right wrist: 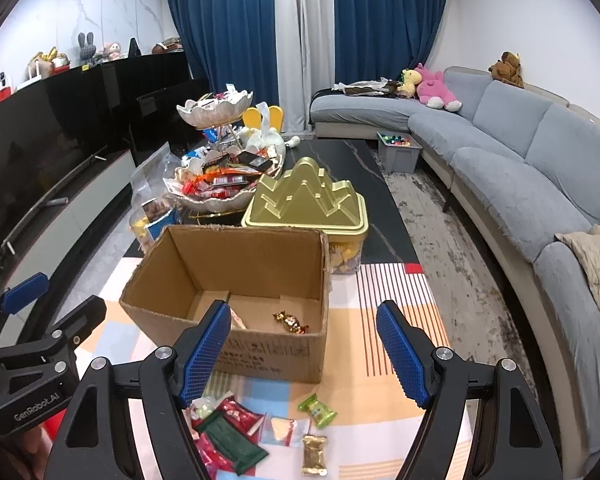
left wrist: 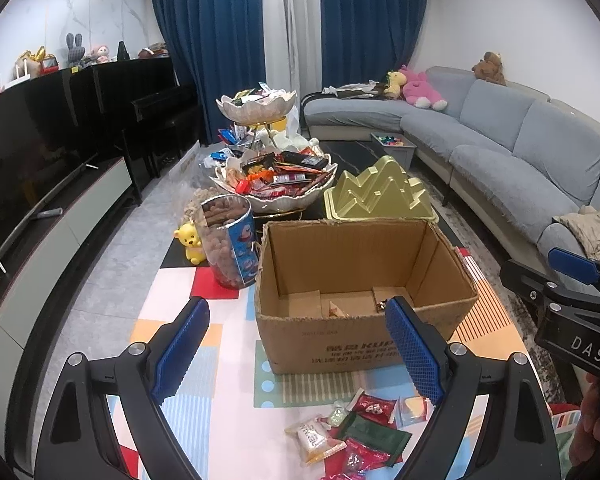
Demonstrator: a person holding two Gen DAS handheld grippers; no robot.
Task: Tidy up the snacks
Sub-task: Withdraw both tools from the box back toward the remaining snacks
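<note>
We are looking at a cardboard box (right wrist: 236,304) lying just ahead of both grippers, holding only a gold-wrapped candy (right wrist: 291,322) and one other packet (left wrist: 337,309), so we are judging the sorting barely begun. Loose snack packets (right wrist: 236,428) are waiting below our fingers, nearer than the box. Our left gripper (left wrist: 296,354) and right gripper (right wrist: 303,354) are both gaping wide, holding nothing. Beyond the box, a gold lidded tin (right wrist: 308,200) and heaped snack bowl (left wrist: 276,188) are sitting.

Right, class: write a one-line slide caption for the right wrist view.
Open right tool hovers above loose wrapped snacks before a brown cardboard box holding a gold-wrapped candy.
</note>
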